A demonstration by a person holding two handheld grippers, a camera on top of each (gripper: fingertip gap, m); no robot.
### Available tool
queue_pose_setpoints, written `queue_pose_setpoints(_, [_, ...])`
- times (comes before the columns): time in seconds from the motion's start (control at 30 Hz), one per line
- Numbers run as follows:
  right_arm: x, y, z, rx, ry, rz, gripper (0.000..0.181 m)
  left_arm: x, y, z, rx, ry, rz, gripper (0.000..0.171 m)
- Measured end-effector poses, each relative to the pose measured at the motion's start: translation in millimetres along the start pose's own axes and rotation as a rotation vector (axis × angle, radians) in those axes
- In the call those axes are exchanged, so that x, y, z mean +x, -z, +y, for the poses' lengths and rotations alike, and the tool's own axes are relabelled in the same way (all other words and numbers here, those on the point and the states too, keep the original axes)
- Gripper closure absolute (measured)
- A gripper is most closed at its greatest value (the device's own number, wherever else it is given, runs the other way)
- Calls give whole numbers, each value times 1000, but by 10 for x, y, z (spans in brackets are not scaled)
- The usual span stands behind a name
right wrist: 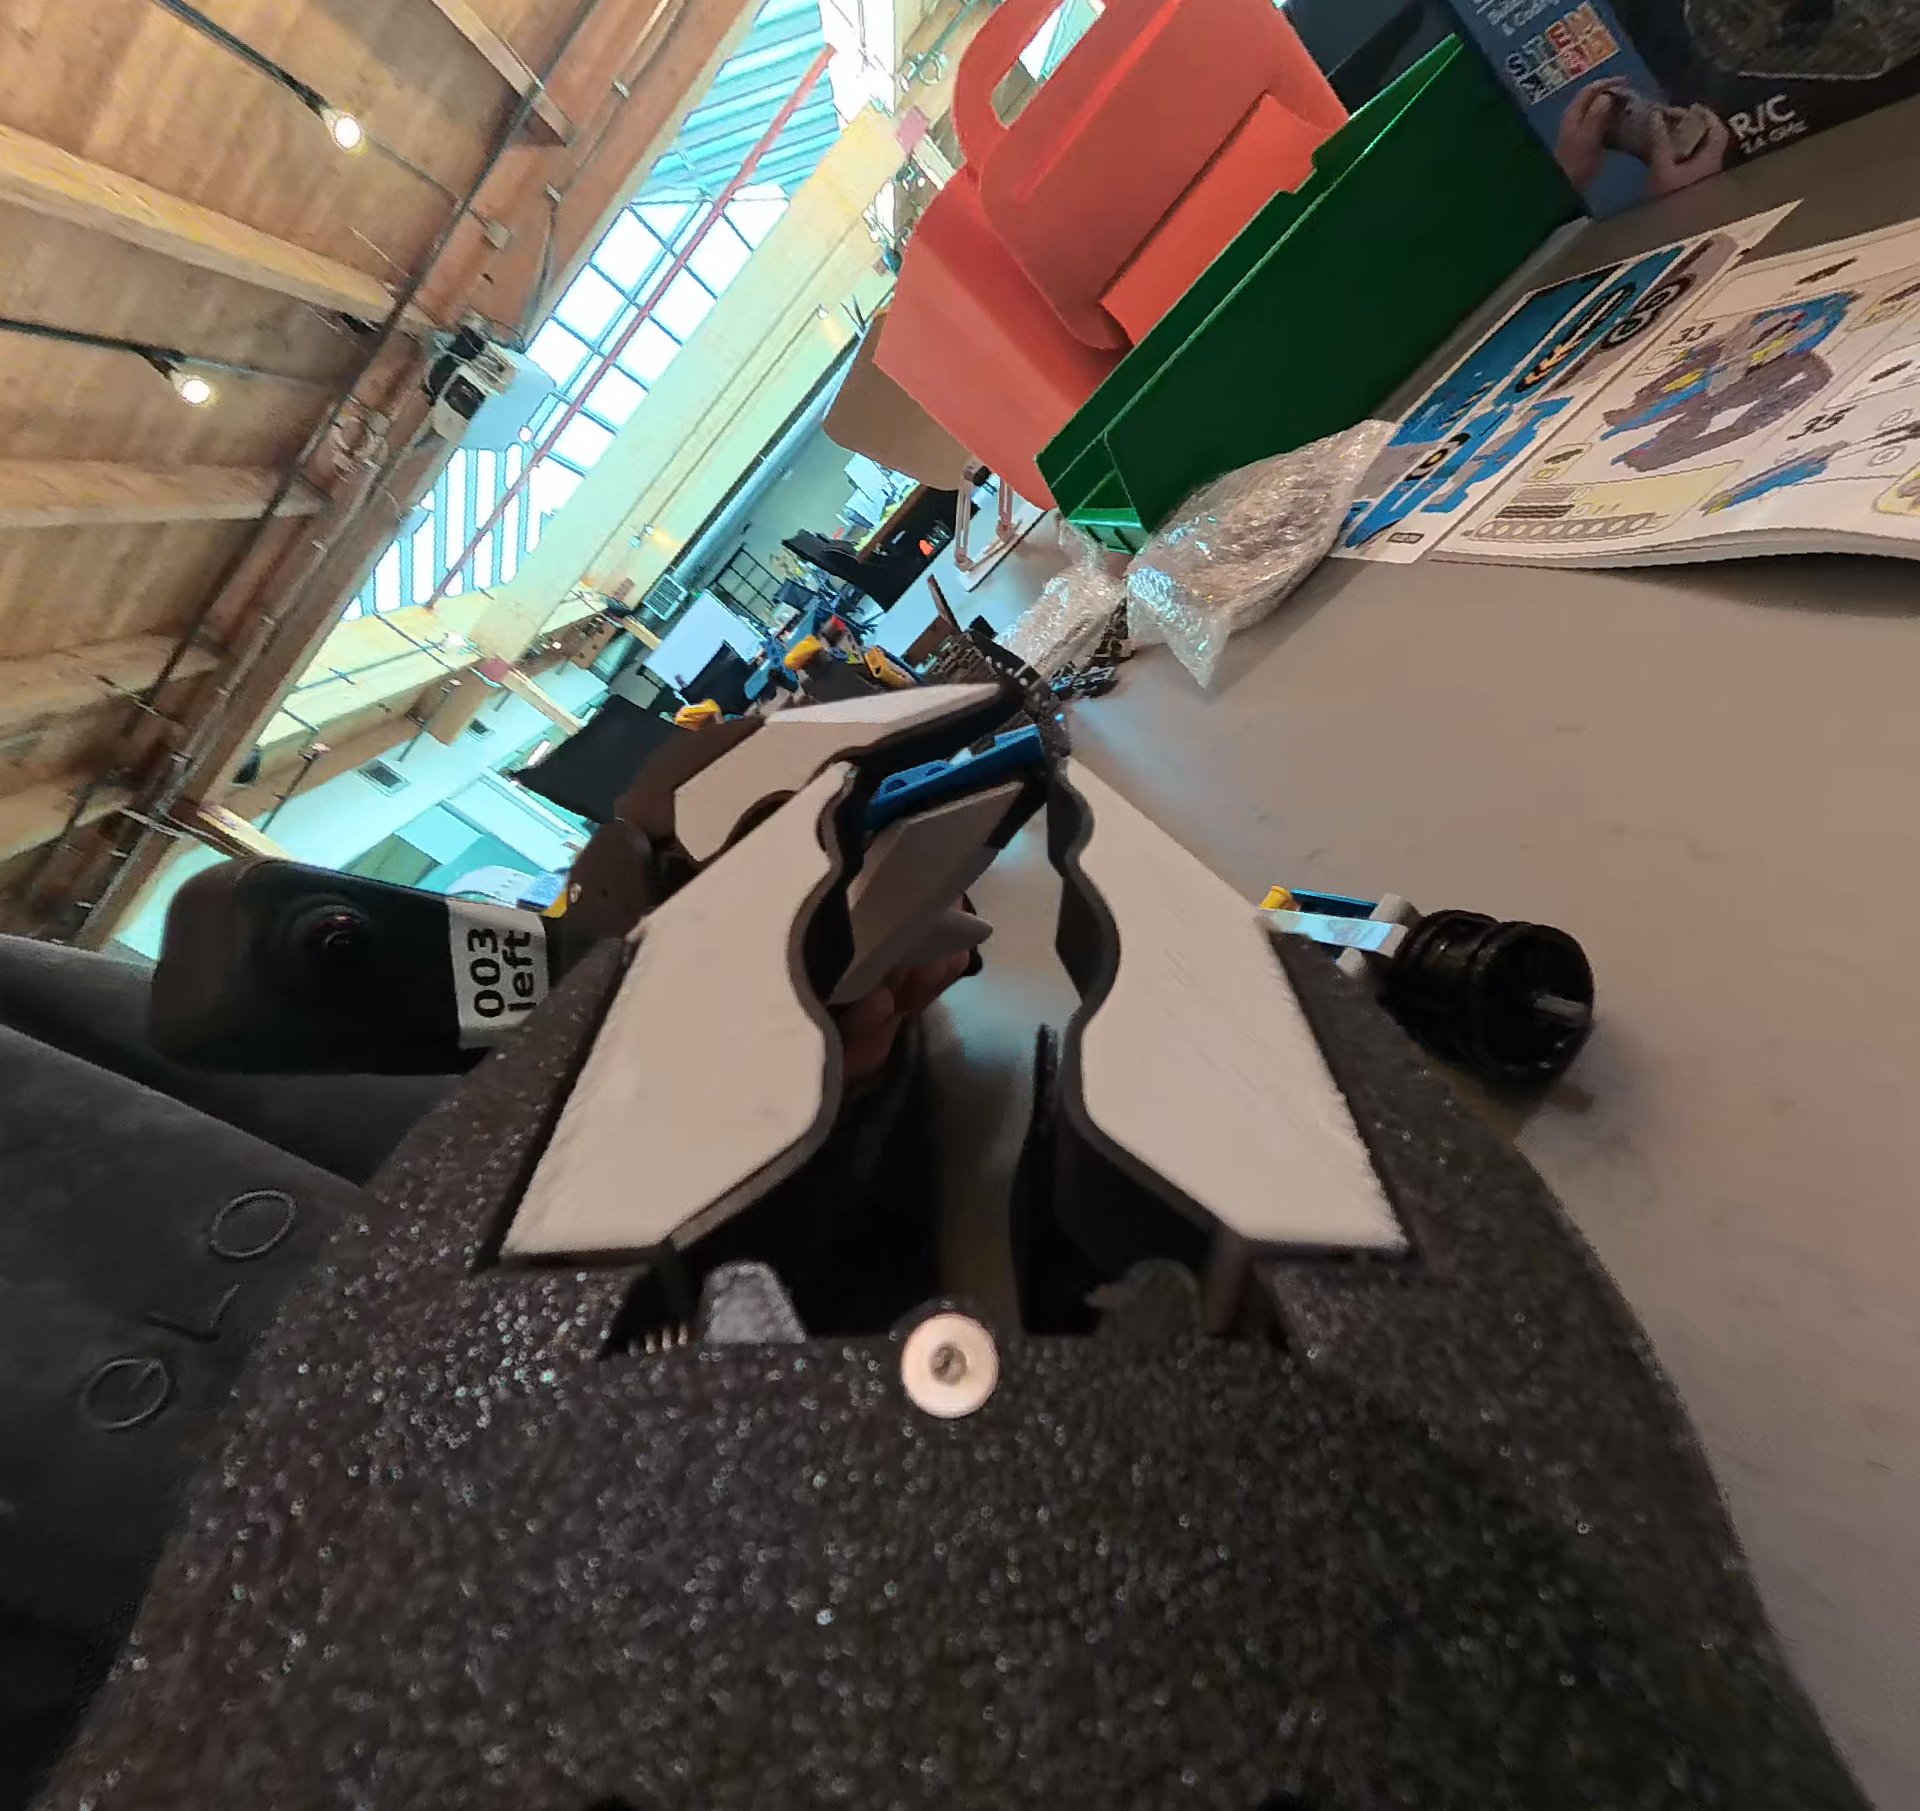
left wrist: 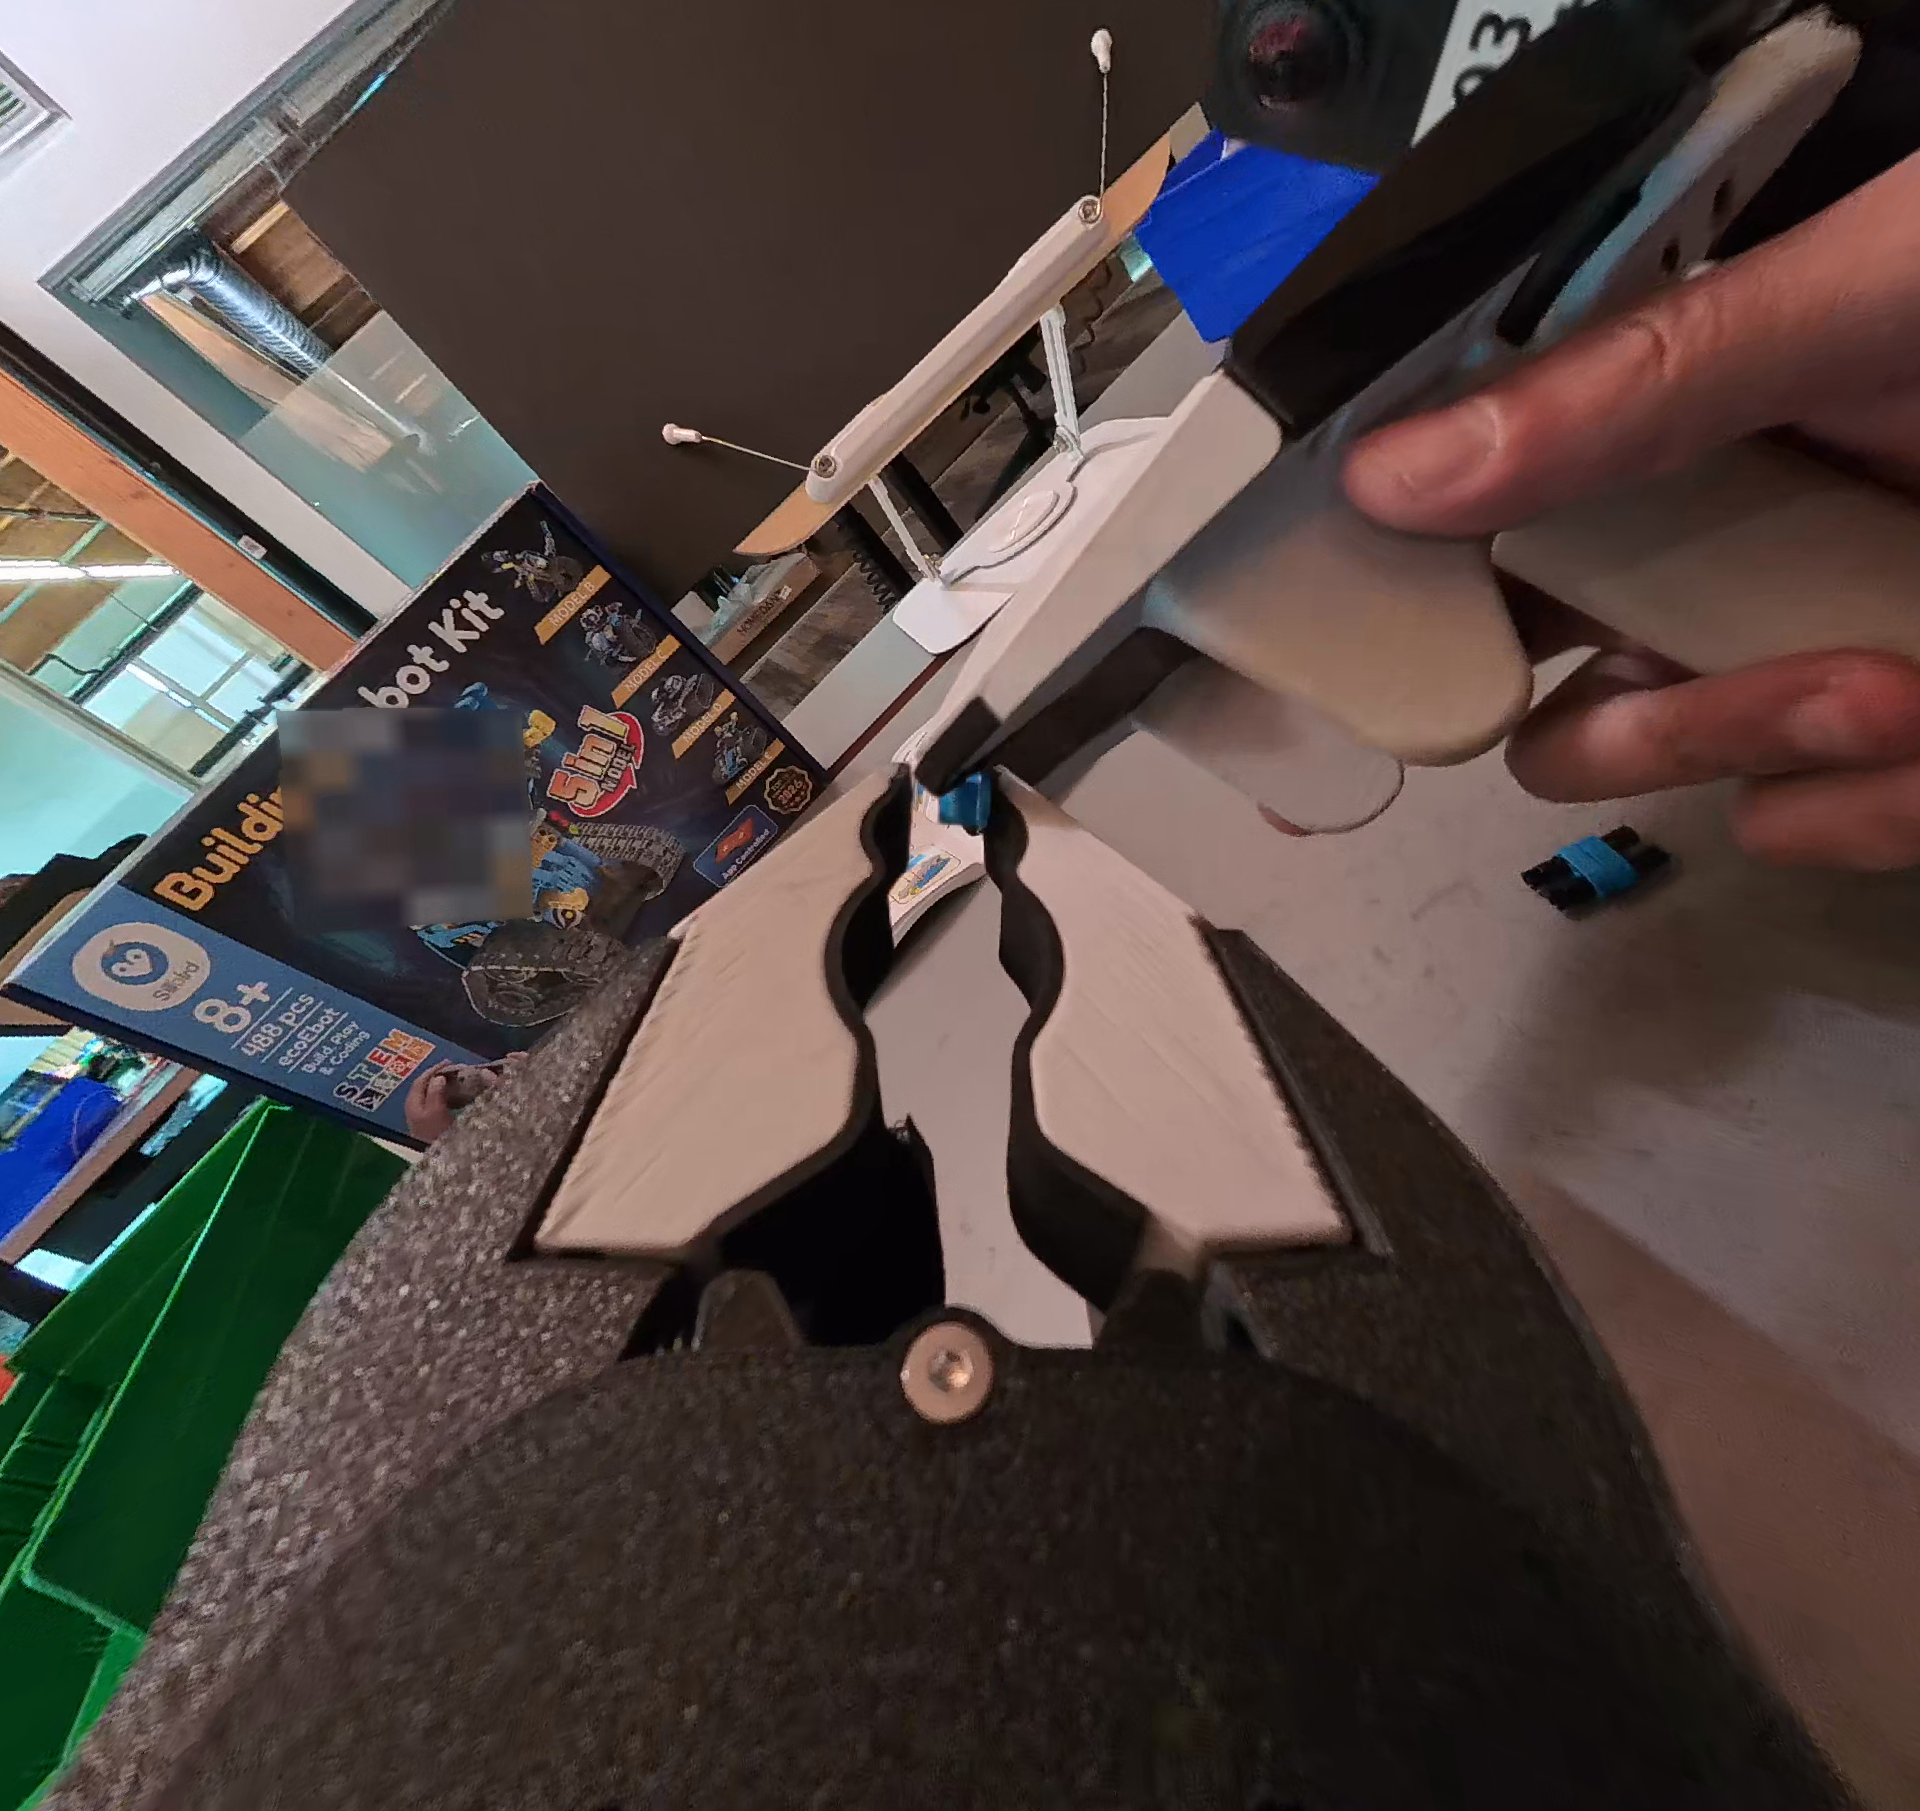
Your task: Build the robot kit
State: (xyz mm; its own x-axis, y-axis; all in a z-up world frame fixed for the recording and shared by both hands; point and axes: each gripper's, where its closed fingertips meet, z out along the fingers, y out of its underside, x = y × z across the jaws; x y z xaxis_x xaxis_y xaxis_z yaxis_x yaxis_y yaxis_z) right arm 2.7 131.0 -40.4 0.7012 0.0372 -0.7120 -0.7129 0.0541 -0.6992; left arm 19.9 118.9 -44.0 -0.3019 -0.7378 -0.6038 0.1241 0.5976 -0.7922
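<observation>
My left gripper is shut on a small blue building piece just above the grey table. The right gripper comes in from the upper right, held by a hand, and one of its fingertips touches the blue piece from above. In the right wrist view, my right gripper is open, with its jaws on either side of the left gripper and the blue piece. A black chain-like part sits just behind the piece.
A small black-and-blue part lies on the table to the right. A black wheel hub lies near the right finger. The kit box, green bin, red carton, instruction booklet and plastic bags stand around. Both grippers' tips are close together, under 4 cm apart. From either gripper's tips it is about 9 cm to the black wheel hub.
</observation>
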Motion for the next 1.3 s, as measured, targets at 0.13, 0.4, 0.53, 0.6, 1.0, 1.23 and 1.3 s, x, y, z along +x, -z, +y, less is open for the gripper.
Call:
queue_pose_setpoints(0.13, [46, -7, 34, -23, 41, 46, 147, 28, -12, 35, -20, -43, 1, 160])
queue_pose_setpoints(0.4, [77, 38, 4, -23, 110, 101, 170, 76, -26, 68, -41, -39, 25, 155])
queue_pose_setpoints(0.53, [78, 32, 12, -29, 107, 100, 170, 103, -34, 91, -50, -30, 48, 160])
queue_pose_setpoints(0.6, [71, 35, 11, -29, 95, 87, 170, 105, -26, 78, -42, -21, 59, 160])
queue_pose_setpoints(1.0, [-44, 253, -168, -69, 148, -28, 155, 154, 7, 55, 2, 186, 203, 161])
queue_pose_setpoints(1.23, [29, 456, 185, -418, 1140, 253, 172, 583, 115, 74, -9, 465, 644, 161])
queue_pose_setpoints(1.3, [133, 513, 292, -485, 1240, 315, 177, 682, 143, 153, -42, 405, 680, 161])
